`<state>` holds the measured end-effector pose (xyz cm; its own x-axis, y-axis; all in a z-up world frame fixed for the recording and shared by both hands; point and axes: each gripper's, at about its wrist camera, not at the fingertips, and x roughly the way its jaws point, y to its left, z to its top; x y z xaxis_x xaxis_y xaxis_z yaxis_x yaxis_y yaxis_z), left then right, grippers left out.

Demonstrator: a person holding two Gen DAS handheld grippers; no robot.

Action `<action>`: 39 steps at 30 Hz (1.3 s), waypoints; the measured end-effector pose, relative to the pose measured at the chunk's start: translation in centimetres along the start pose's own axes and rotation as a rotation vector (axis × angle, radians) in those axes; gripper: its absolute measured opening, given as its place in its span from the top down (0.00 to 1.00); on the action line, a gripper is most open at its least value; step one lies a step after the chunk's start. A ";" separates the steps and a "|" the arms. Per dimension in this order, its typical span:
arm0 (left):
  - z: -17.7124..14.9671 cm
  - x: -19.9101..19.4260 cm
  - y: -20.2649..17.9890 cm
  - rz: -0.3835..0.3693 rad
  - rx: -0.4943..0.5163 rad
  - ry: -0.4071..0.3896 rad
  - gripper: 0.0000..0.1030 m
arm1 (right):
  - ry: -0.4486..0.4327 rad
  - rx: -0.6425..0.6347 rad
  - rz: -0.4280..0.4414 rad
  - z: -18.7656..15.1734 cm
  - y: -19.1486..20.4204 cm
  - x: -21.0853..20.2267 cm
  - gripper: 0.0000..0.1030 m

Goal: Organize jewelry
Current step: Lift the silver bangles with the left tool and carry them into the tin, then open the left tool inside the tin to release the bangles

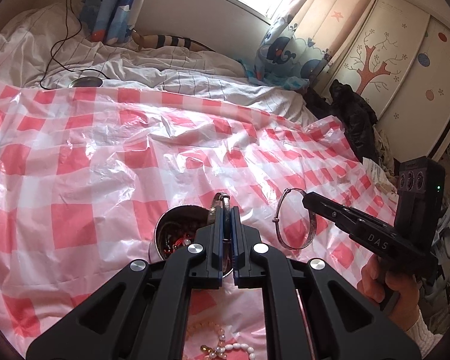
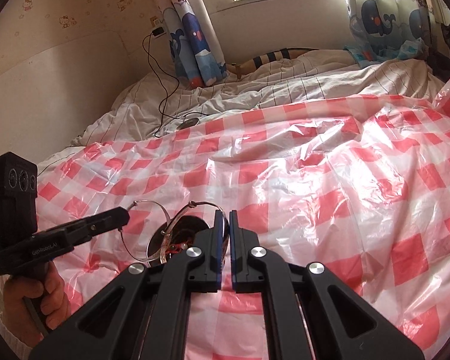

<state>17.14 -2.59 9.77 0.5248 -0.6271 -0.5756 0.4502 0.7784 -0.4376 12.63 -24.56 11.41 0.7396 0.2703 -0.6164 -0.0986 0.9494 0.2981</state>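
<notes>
Right now each gripper carries a silver bangle above a round metal tin (image 1: 165, 225) that stands on the pink-checked plastic sheet (image 1: 90, 156) spread over the bed. Left gripper (image 1: 226, 210) is clenched on one bangle (image 1: 217, 207), pinching its band just over the tin's rim; right gripper (image 2: 225, 214) is clenched on the other bangle (image 2: 177, 219), which hangs down over the tin's mouth (image 2: 192, 225). Inside the tin lie dark beads and red cord, so some pieces seem sorted already. More beaded strands (image 1: 225, 346), pearly and amber, lie loose on the sheet nearer the person. By my reading, the step in hand is carrying the bangles to or over the tin. Next, each bangle wants lowering inside the rim before the jaws let go, one at a time, lest the hoops catch each other or tip the tin
</notes>
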 end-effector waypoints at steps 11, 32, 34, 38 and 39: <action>-0.7 2.5 1.3 -0.090 -0.075 -0.003 0.96 | 0.015 0.026 -0.004 -1.3 0.0 2.4 0.95; -0.7 1.1 3.8 0.066 -0.116 0.012 0.90 | 0.119 -0.076 -0.017 -2.5 4.3 8.0 0.68; -0.8 1.1 3.2 0.087 -0.089 0.014 0.81 | 0.082 -0.070 -0.023 -2.1 3.8 6.6 0.68; -1.6 0.6 1.7 0.193 0.007 -0.004 0.65 | 0.023 -0.051 -0.031 -1.8 3.0 2.6 0.67; -1.8 0.3 1.2 0.223 0.035 -0.011 0.58 | 0.027 -0.050 -0.034 -2.2 2.9 1.8 0.65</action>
<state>16.56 -1.78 7.75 0.6215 -0.4403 -0.6480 0.3467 0.8963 -0.2765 12.23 -20.96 9.61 0.7251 0.2412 -0.6450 -0.1075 0.9648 0.2400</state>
